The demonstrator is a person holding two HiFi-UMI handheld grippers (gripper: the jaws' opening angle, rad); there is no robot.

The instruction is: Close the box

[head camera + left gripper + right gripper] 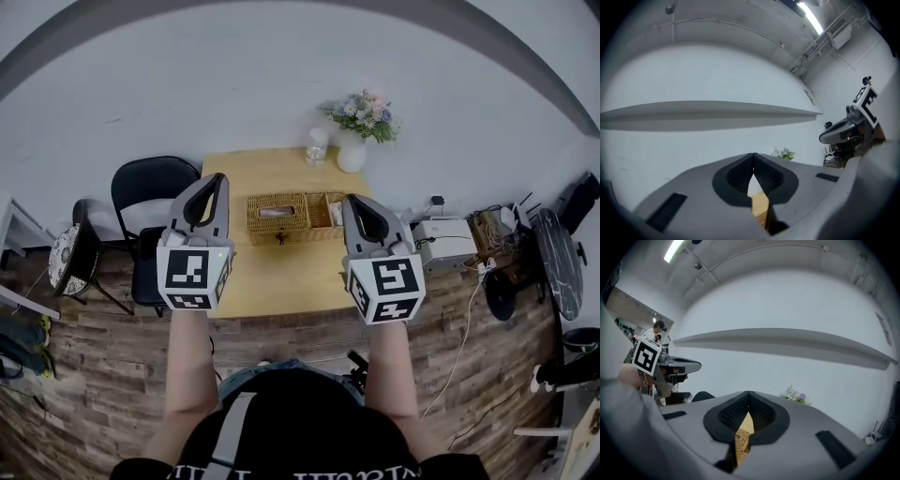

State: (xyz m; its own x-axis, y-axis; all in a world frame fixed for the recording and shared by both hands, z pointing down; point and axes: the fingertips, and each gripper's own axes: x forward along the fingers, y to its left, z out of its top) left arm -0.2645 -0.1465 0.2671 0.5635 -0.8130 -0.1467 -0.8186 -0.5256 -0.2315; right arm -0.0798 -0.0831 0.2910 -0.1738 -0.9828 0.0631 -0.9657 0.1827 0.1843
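**A:** Grippers first: how do the jaws stand?

**B:** Both are clenched on nothing. The left gripper [219,180] has its dark ribbed pads [738,172] pressed tip to tip, and the right gripper [350,200] is the same. In each gripper's own view only a thin slit shows below the tips, with a sliver of tan wood and wicker seen through it.

**A:** Where are they?

**B:** They are raised over the light wooden table [281,281], side by side and well apart. They point towards the white wall [281,75] and touch nothing.

**A:** And the box?

**B:** The rectangular woven wicker box [277,217] stands about mid-table. In the head view it lies between the two grippers. Its left part has a woven top on it. The right part looks open, with something pale inside, but it is too small to be sure.

**A:** Anything else on the table?

**B:** A white vase [352,156] of flowers [364,111] stands at the far right corner. A clear glass jar [317,148] is just beside it, along the far edge.

**A:** Around the table?

**B:** A black chair [150,192] stands by the left edge on the wood-plank floor [112,375]. A white boxy device [443,239] with cables sits on the floor off the right edge.
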